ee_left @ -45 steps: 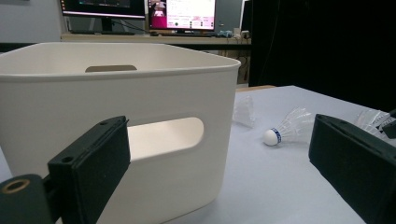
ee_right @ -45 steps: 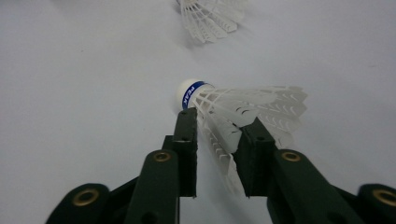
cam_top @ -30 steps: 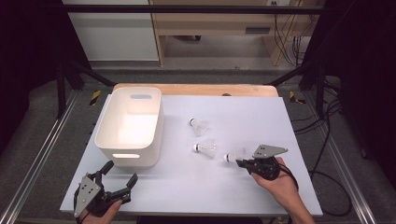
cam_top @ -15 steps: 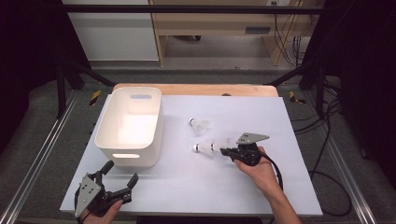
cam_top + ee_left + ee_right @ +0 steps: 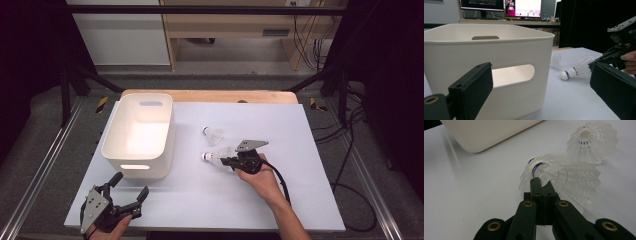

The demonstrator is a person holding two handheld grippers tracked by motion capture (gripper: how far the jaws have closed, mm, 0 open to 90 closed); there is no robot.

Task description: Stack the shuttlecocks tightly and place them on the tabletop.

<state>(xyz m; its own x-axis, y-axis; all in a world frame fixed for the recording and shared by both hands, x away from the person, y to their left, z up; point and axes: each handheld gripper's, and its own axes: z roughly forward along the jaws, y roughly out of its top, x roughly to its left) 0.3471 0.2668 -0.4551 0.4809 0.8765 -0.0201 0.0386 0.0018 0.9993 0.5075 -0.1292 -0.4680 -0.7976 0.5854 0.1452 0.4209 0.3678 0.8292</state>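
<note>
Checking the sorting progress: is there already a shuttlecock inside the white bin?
No. In the high view the white bin shows a bare floor, and both shuttlecocks lie on the table beside it.

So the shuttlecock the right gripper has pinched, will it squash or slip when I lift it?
Probably light: the shuttlecock is mostly open plastic lattice. The right gripper is shut on the thin skirt, which likely flexes, so it may bend or wobble rather than break. Set down, it lies on its side like the second shuttlecock and would probably roll in a curve around its cork tip.
</note>
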